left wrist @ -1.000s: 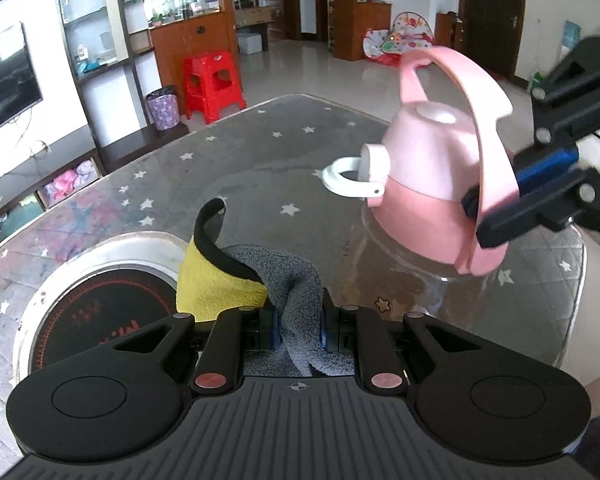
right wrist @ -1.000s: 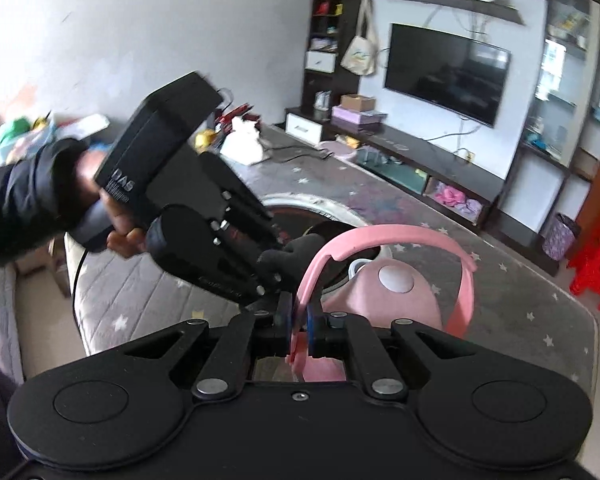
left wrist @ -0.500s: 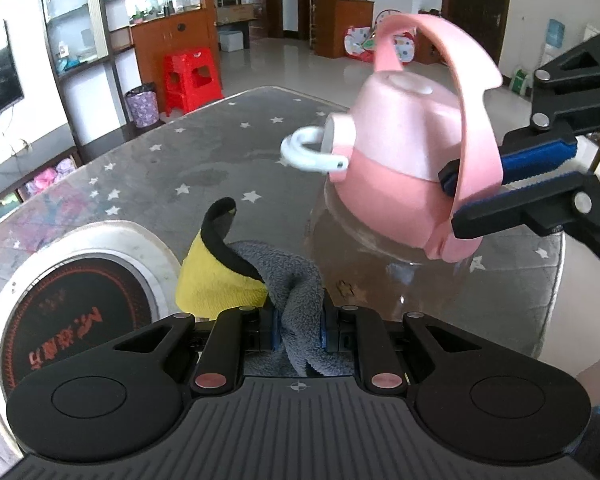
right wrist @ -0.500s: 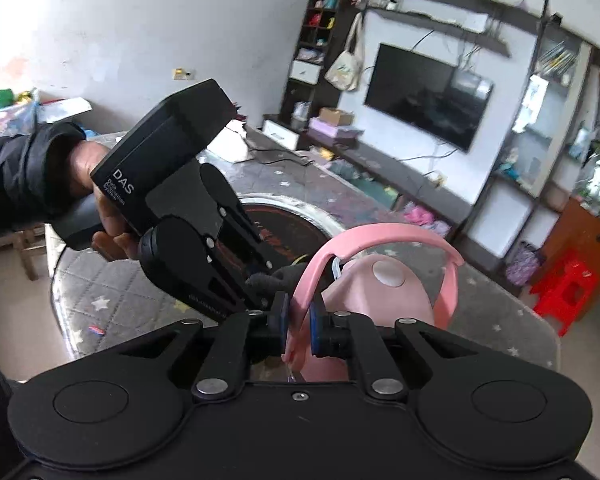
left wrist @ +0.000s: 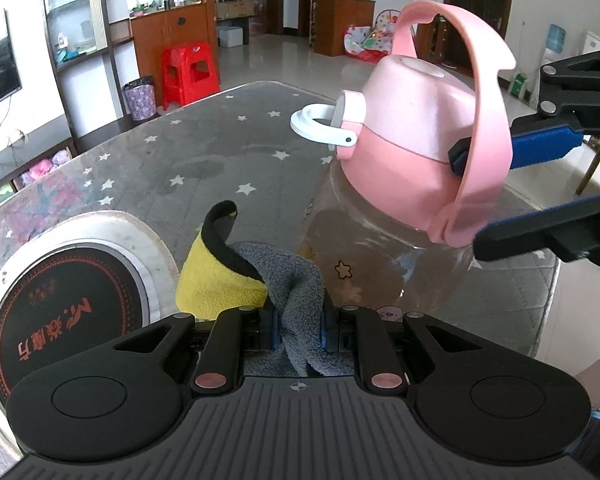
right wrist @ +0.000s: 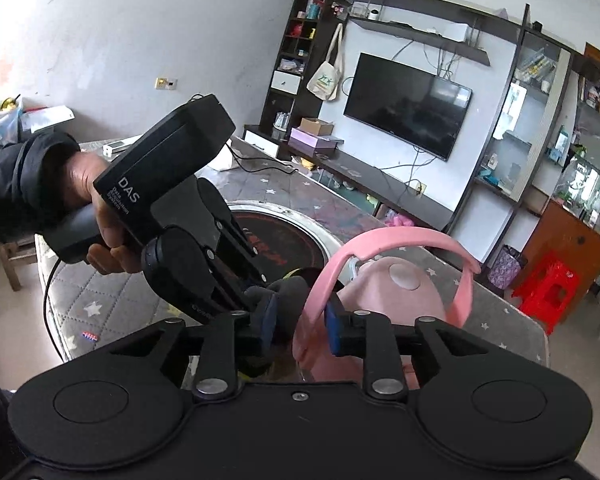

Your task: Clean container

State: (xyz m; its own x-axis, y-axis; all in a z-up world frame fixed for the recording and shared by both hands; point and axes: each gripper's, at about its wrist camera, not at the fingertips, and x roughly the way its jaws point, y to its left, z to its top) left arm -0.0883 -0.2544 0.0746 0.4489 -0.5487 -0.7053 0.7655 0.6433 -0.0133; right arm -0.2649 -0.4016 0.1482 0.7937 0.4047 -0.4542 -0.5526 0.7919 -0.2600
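Bottle (left wrist: 384, 240) tilted above the starred table (left wrist: 204, 152), clear body just ahead-right of left gripper (left wrist: 298, 328), clamped on grey-yellow cloth (left wrist: 300, 280). Right gripper (right wrist: 300, 320) spread wide around pink carry handle (right wrist: 396, 240), pads apart from it.

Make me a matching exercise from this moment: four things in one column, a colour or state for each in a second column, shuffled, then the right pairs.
Things:
1. cloth
2. bottle's carry strap
3. spout cap
4. stool

States:
A. red, standing on the floor beyond the table
B. white, flipped open and hanging beside the spout
C. grey and yellow, pinched in the left gripper
D. pink, between the spread fingers of the right gripper

Pairs: 1-C, 2-D, 3-B, 4-A
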